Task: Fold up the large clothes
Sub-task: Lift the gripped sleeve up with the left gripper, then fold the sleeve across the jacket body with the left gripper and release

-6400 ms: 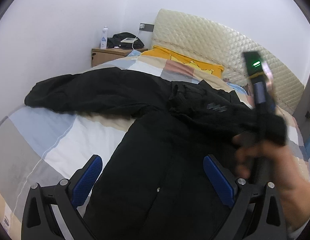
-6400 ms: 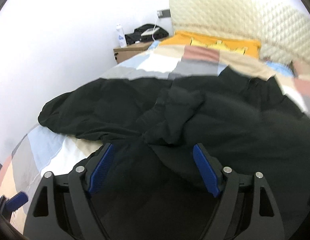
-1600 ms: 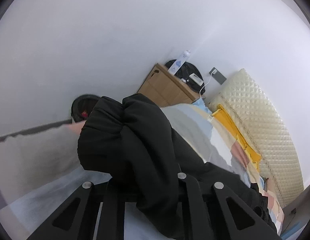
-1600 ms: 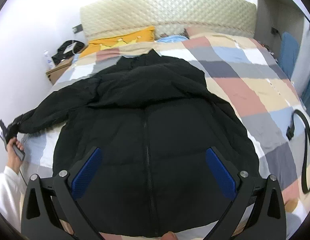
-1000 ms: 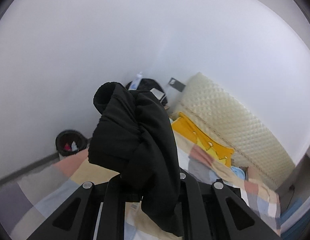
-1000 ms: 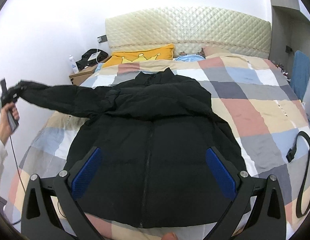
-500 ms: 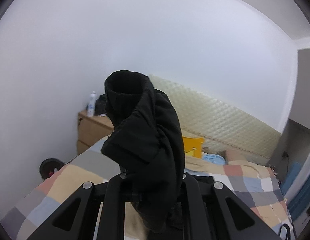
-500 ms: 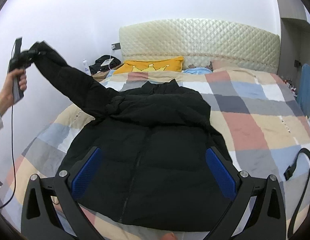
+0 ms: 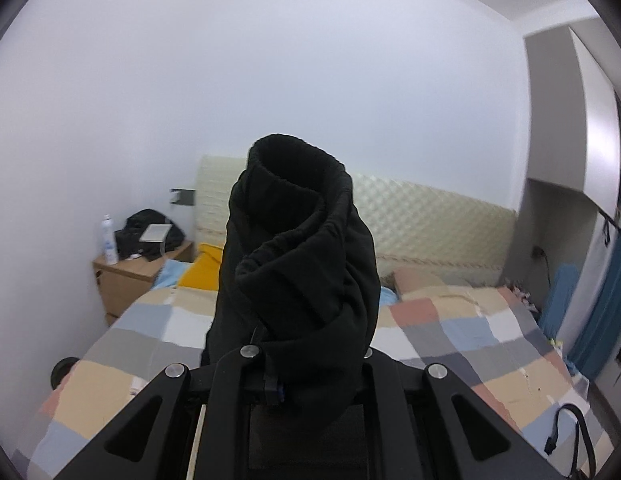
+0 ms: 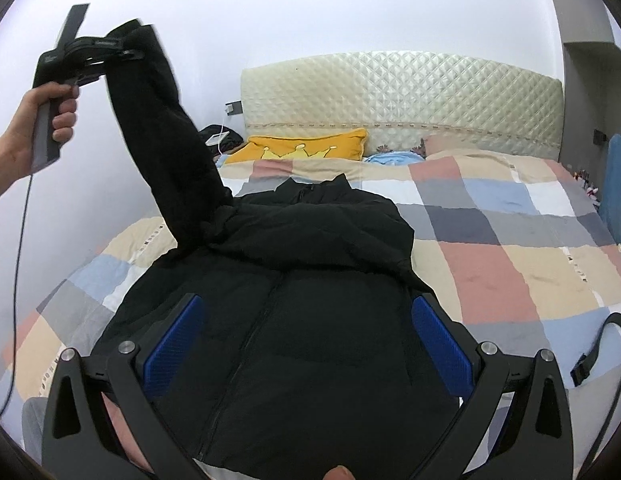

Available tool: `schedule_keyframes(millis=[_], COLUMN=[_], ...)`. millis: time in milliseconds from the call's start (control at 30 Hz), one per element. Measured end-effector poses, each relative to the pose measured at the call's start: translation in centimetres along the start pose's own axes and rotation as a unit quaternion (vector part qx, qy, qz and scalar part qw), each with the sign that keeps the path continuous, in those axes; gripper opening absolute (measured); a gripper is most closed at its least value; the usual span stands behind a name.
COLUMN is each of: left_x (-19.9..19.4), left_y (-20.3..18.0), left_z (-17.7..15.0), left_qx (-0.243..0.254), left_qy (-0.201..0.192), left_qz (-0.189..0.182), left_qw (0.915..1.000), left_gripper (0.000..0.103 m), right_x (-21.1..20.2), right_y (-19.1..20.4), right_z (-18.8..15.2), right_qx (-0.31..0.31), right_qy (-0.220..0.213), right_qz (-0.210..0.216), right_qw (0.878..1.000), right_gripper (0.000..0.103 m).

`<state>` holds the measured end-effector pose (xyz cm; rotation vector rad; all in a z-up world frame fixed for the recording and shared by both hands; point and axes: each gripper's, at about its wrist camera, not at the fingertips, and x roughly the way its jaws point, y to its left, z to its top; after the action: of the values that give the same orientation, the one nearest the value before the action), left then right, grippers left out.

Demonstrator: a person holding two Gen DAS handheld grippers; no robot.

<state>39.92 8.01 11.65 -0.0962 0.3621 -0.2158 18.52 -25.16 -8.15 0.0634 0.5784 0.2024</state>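
- Black jacket (image 10: 294,320) lies front-up across the middle of the right wrist frame, spread on the bed (image 10: 530,248), zip running down the centre and collar pointing toward the headboard (image 10: 398,92).
- Left gripper (image 10: 130,46) sits in the upper left of that frame, held in a hand (image 10: 38,120), its jaws clamped tight on the cuff of the jacket's sleeve (image 10: 170,140).
- That sleeve rises off the bed in a steep diagonal from the shoulder up to the gripper, clear of the quilt.
- In the left wrist view the cuff (image 9: 298,240) fills the centre of the frame, bunched and standing up out of the black jaws, its open end toward the top.
- Right gripper (image 10: 306,340) is at the bottom of its own frame, blue pads (image 10: 438,348) spread wide either side of the jacket's chest, nothing pinched between them; whether they touch the fabric is hard to say.
- Yellow pillow (image 10: 306,148) with a crown print lies against the headboard, behind the collar.
- A wooden nightstand (image 9: 130,280) shows at centre left of the left wrist view, a white bottle (image 9: 109,244) and a dark bundle on it.
- A black strap (image 10: 598,352) curls on the quilt at the lower right edge.
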Motion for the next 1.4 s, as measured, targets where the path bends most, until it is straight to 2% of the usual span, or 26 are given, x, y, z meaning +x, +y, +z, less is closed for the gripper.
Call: schedule_keyframes(millis=[133,300,400,600,800,967,1100,1300,1400], left_x=[2.5,5.7,7.6,12.6,16.0,20.1,22.6,25.0,26.3], left_y=[-5.4,-11.6,-14.2,-18.6,-21.5,-23.8,-24.8,-25.8,-25.5], left_z=[-1.2,-4.2,-6.1,-11.2,-15.5,-20.6,-24.2,-27.0,-28.5], left_qx=[0.014,0.024,0.029,0.037,0.026,0.039,0.040,0.054,0.047], left_qy=[0.008,0.027,0.036,0.065,0.074,0.110,0.123,0.145,0.170], left_qz=[-0.029,-0.062,-0.074,-0.092,-0.103,-0.113,-0.101,-0.084,-0.083], left_qw=[0.9994,0.9974,0.9962,0.9930,0.9915,0.9868,0.9863,0.9844,0.9808], left_gripper=[0.014,0.014,0.014,0.014,0.014,0.014,0.014,0.014,0.014], right_x=[-0.6,-0.6,-0.4,0.1,0.2,0.1,1.0,1.2,1.4], right_y=[-0.6,-3.4,-4.7,-5.9,-7.5,-7.9,-8.8,-9.0,-9.0], right_z=[0.5,0.1,-0.4,-1.1,-1.5,-2.1,-2.4,-2.2,-2.2], right_qx=[-0.006,0.032,0.045,0.031,0.045,0.033,0.045,0.051,0.052], right_qy=[-0.020,-0.028,-0.029,-0.033,-0.032,-0.044,-0.032,-0.032,-0.031], right_qz=[-0.001,-0.002,-0.007,-0.028,-0.024,-0.042,-0.035,-0.012,-0.002], right_qw=[1.000,0.999,0.999,0.999,0.998,0.998,0.998,0.998,0.998], right_gripper=[0.103,0.103,0.103,0.103,0.103,0.103,0.103,0.103,0.103])
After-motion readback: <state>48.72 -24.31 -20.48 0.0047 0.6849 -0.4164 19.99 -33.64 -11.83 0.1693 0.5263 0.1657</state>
